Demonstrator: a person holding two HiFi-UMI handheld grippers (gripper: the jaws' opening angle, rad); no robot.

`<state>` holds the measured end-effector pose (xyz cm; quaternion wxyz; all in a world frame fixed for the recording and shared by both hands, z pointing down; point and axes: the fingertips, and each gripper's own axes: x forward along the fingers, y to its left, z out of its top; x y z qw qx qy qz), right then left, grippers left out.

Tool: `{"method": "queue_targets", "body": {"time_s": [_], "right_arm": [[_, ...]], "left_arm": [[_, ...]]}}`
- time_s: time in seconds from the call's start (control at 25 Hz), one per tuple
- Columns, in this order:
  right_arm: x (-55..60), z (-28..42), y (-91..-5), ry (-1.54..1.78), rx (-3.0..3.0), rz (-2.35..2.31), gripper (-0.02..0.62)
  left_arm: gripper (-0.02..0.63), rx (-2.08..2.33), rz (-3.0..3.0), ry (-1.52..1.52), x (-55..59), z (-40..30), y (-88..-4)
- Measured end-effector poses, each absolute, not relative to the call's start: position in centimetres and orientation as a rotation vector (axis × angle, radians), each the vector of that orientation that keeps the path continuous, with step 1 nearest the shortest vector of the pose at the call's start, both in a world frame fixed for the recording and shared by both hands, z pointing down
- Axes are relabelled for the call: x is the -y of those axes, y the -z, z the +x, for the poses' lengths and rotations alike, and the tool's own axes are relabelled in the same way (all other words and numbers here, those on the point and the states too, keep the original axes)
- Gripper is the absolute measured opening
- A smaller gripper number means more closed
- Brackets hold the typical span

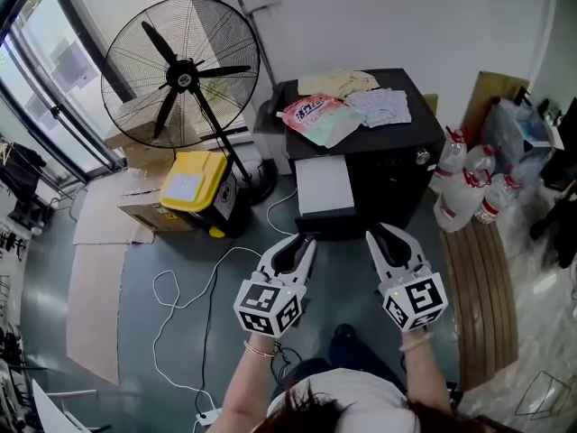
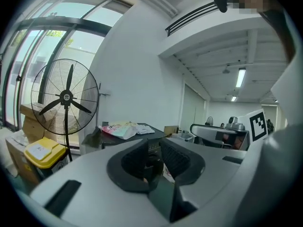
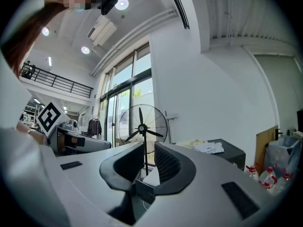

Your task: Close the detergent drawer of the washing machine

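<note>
A black washing machine [image 1: 388,156] stands in front of me in the head view, and its white detergent drawer [image 1: 323,186] sticks out of the front at the left. My left gripper [image 1: 304,240] hovers just short of the drawer's front edge, its jaws a little apart with nothing between them. My right gripper [image 1: 380,234] hangs beside it, before the machine's dark front, jaws also slightly apart and empty. In the left gripper view the left gripper [image 2: 154,159] points at the machine's top [image 2: 137,135]. The right gripper [image 3: 148,163] faces the fan, with the machine [image 3: 227,151] to its right.
A pink packet [image 1: 315,115], a cloth [image 1: 338,82] and a printed sheet [image 1: 380,106] lie on the machine. A large standing fan [image 1: 180,75] and a yellow box [image 1: 194,186] are at the left. Bottles [image 1: 469,183] and a wooden bench [image 1: 482,282] stand right. A white cable [image 1: 180,287] loops over the floor.
</note>
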<state>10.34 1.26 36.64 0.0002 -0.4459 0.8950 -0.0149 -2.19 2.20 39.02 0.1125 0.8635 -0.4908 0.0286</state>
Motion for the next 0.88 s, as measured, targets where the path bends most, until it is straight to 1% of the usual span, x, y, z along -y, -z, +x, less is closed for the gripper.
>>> {"method": "queue_targets", "body": {"time_s": [0.32, 0.88], "right_arm": [[2.4, 11.3, -39.8, 0.116, -2.863, -1.422, 0.097], [6.9, 10.3, -47.6, 0.225, -2.95, -1.492, 0.114]], "left_arm": [[0.121, 1.446, 2.496, -0.13, 0.9, -2.5, -41.7], [0.167, 1.436, 2.427, -0.244, 5.5, -5.1, -49.6]]}}
